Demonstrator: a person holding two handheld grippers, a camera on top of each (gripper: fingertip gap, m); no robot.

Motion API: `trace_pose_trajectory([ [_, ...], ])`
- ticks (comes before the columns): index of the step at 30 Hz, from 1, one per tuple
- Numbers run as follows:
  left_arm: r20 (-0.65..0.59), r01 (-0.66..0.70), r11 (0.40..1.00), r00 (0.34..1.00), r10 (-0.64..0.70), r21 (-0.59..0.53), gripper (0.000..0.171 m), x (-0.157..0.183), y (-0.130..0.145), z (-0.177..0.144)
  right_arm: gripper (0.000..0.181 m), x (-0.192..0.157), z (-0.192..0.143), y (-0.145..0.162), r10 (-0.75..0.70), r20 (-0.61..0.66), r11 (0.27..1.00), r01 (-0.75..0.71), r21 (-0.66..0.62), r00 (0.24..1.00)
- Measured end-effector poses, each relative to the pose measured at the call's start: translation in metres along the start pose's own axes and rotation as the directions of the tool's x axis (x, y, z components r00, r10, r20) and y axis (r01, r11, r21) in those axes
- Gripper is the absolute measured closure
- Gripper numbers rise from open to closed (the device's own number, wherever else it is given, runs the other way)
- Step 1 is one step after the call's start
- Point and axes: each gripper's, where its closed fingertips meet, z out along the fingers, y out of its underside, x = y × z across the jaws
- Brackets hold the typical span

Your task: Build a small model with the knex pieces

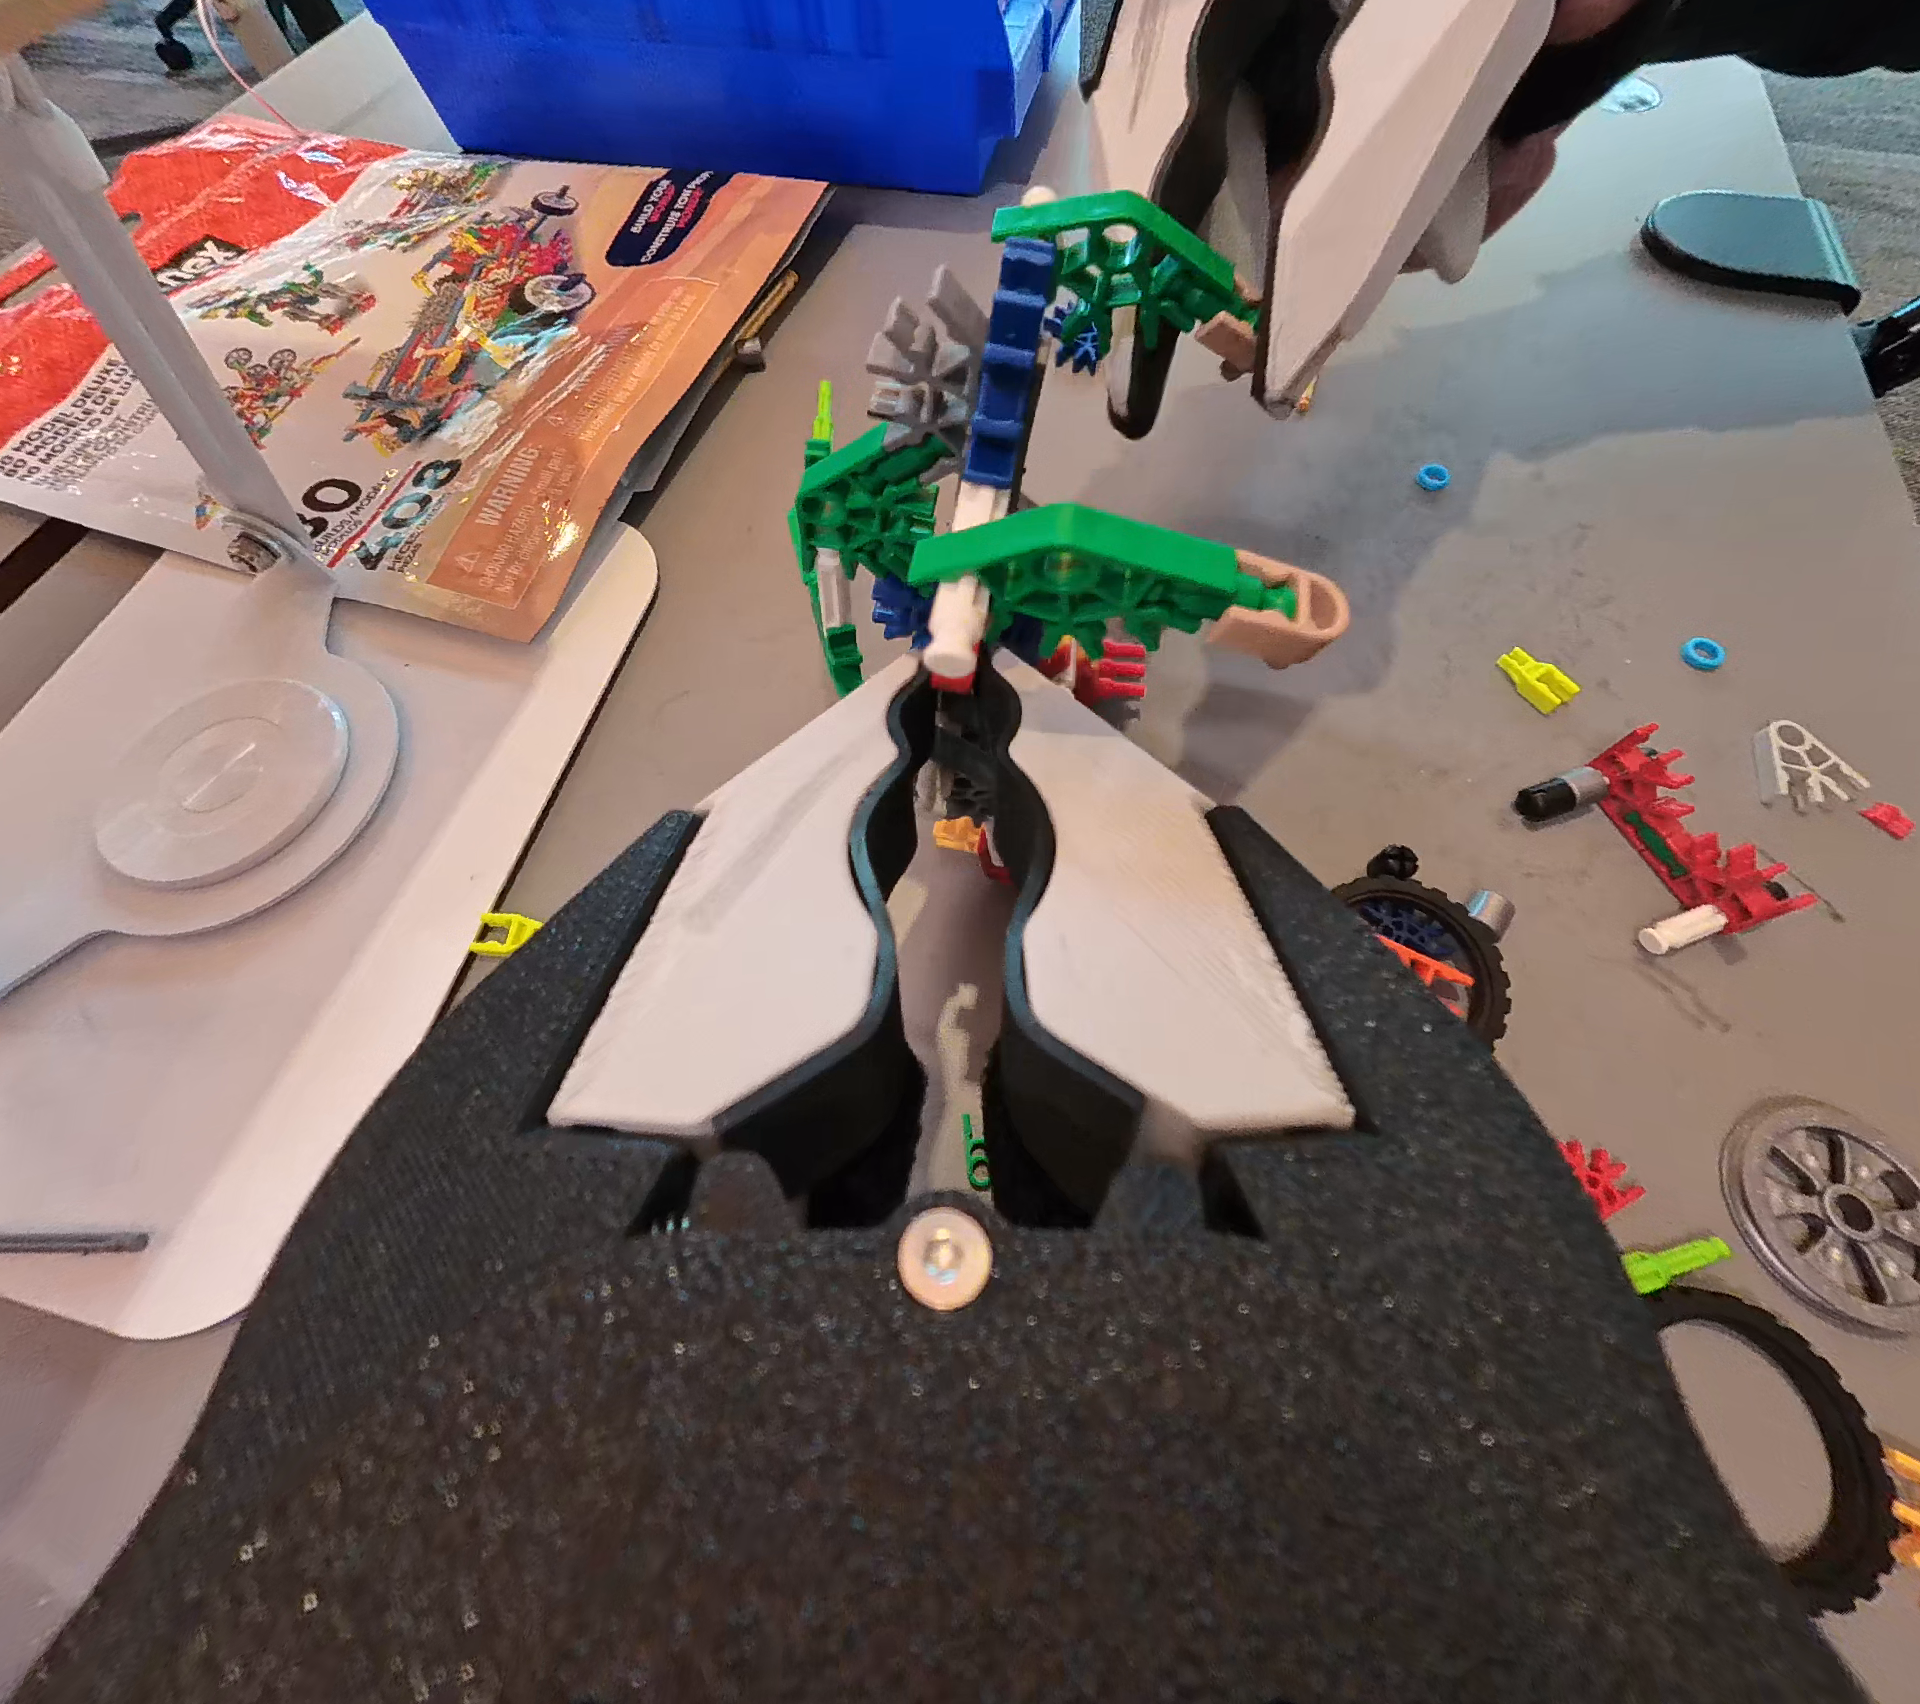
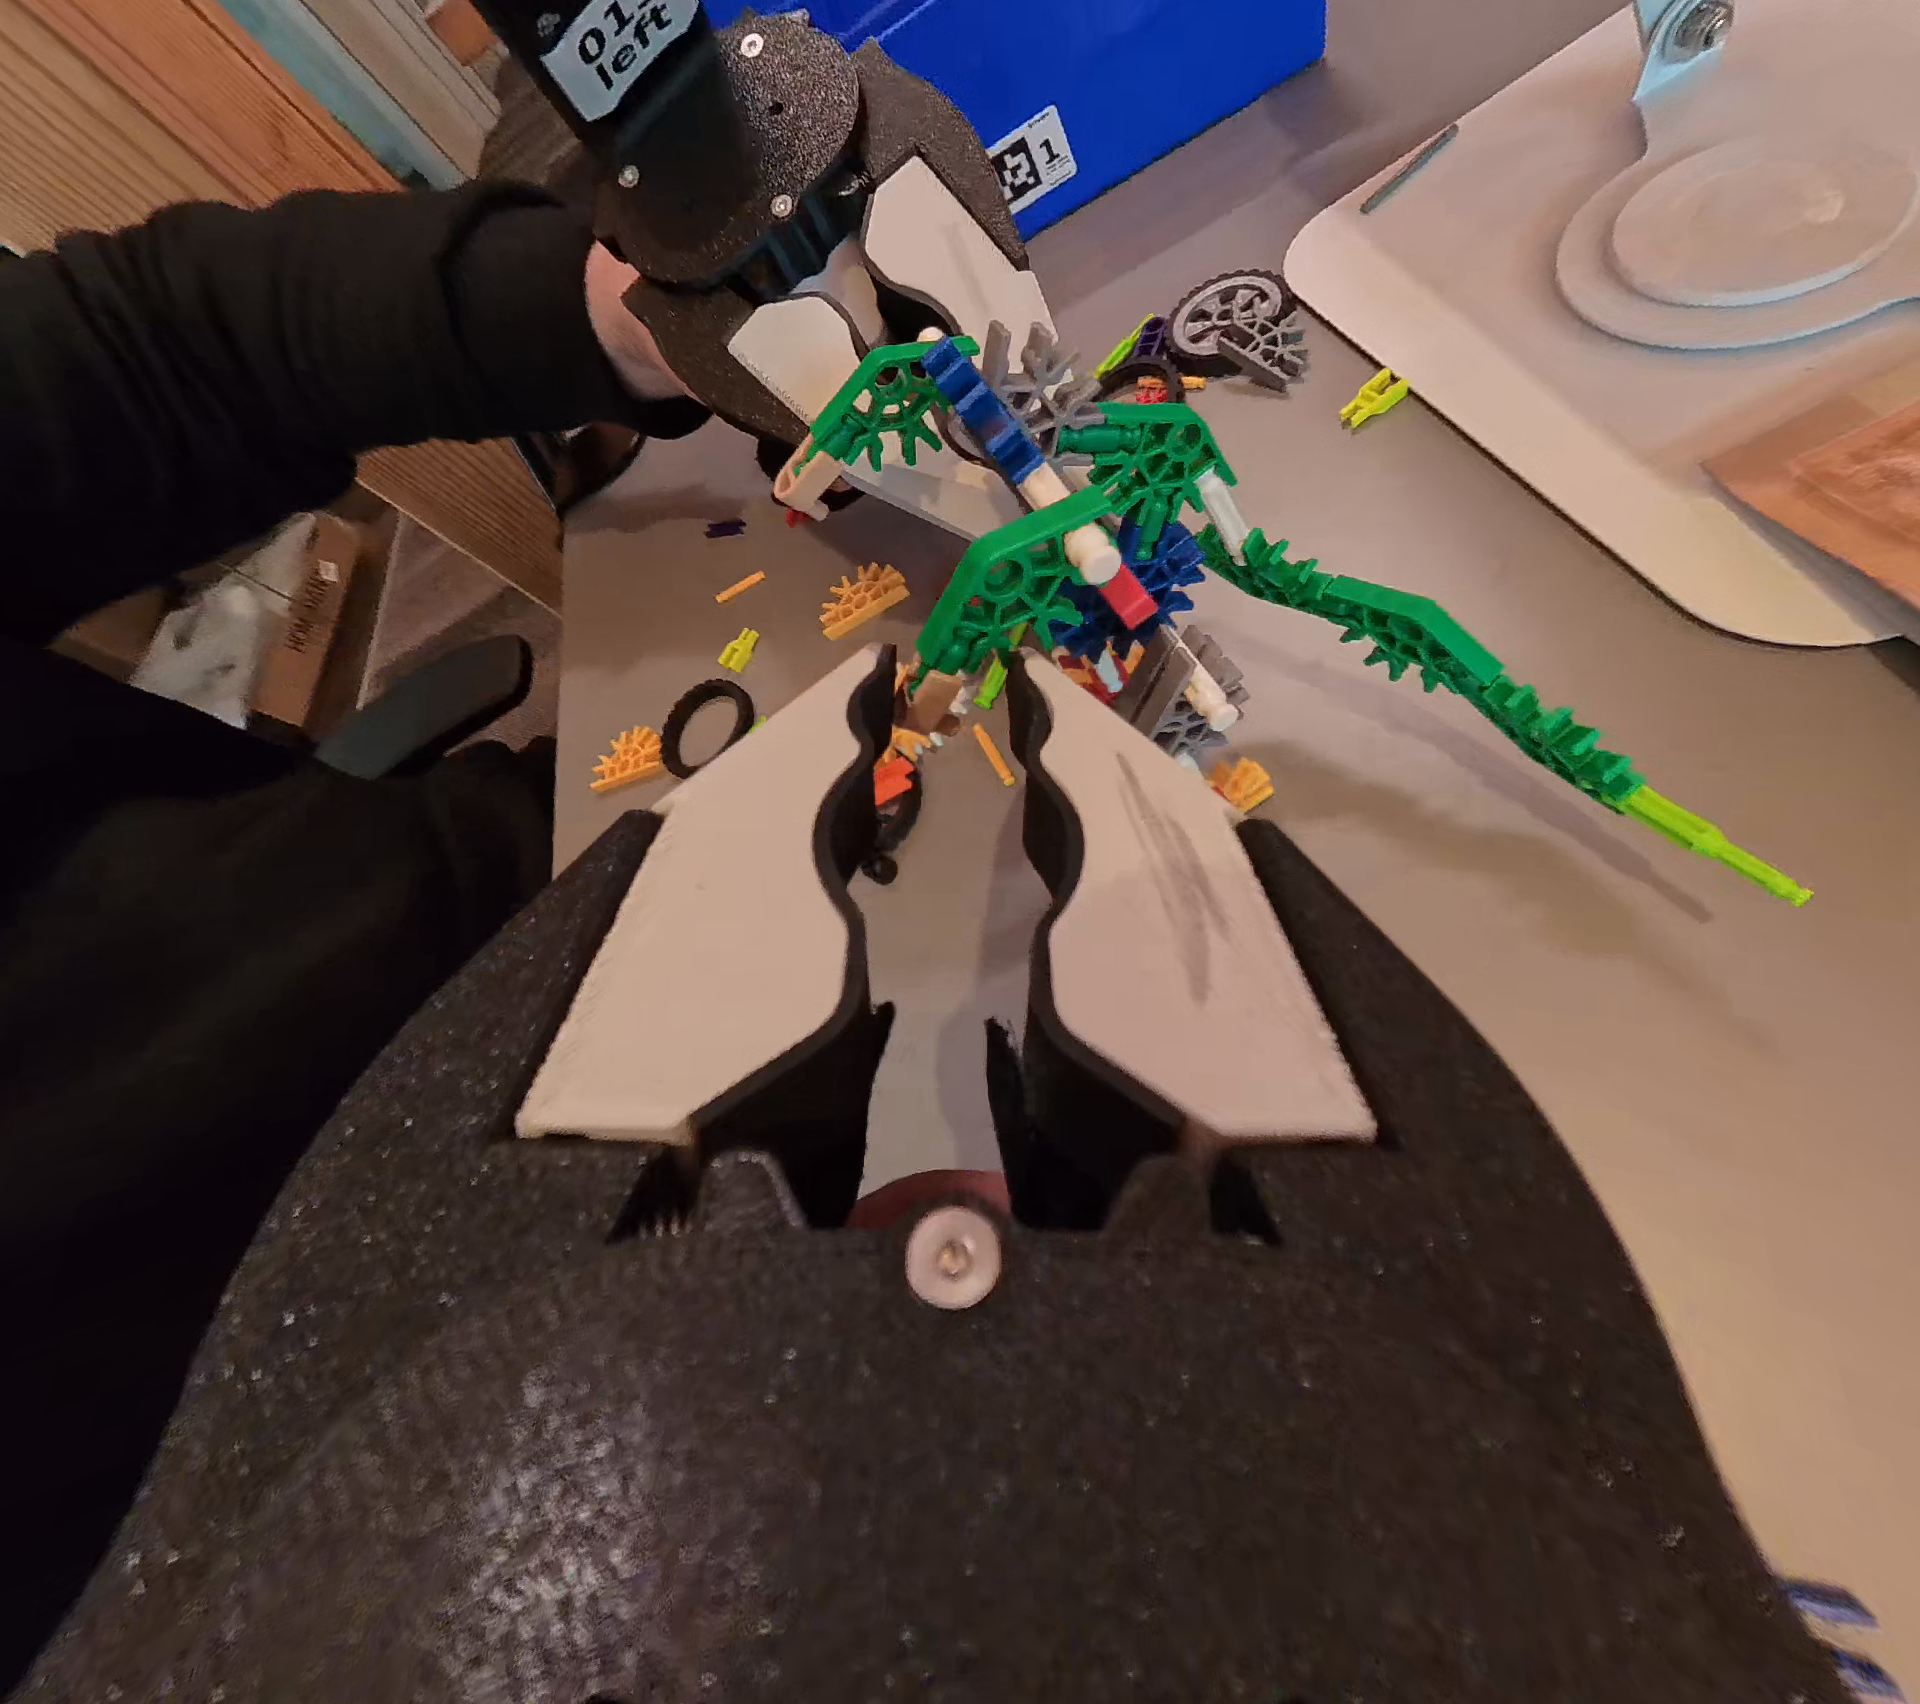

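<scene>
A toy model of green, blue, grey and white plastic rods and connectors (image 1: 1049, 574) stands on the grey table (image 1: 1558, 428). My left gripper (image 1: 956, 683) is shut on the model's near end, where a white rod with a red piece sits at the fingertips. In the right wrist view one of its white fingers (image 2: 956, 241) shows behind the model (image 2: 1101, 532). My right gripper (image 2: 956, 678) is open around a tan clip (image 2: 930, 688) at the end of a green arm. The clip touches the left pad, with a gap to the right pad. The right gripper (image 1: 1210, 397) also shows above the model.
A blue bin (image 1: 675, 23) stands behind. A printed packet (image 1: 416, 366) and a white stand base (image 1: 208, 771) lie left. Loose pieces lie right: a red assembly (image 1: 1683, 833), a grey wheel (image 1: 1839, 1218), a black tyre (image 1: 1766, 1446). The model's green tail (image 2: 1455, 636) sticks out. The gap from one gripper's tips to the other's is roughly 6 centimetres.
</scene>
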Motion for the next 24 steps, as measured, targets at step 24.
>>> trace_pose_trajectory([
  [24,-0.005,0.019,0.999,1.0,-0.019,-0.031,0.154,-0.006,0.004,-0.007,0.133,0.024,-0.018,0.01,-0.061,-0.073,0.998,0.058,-0.038,0.996],
])
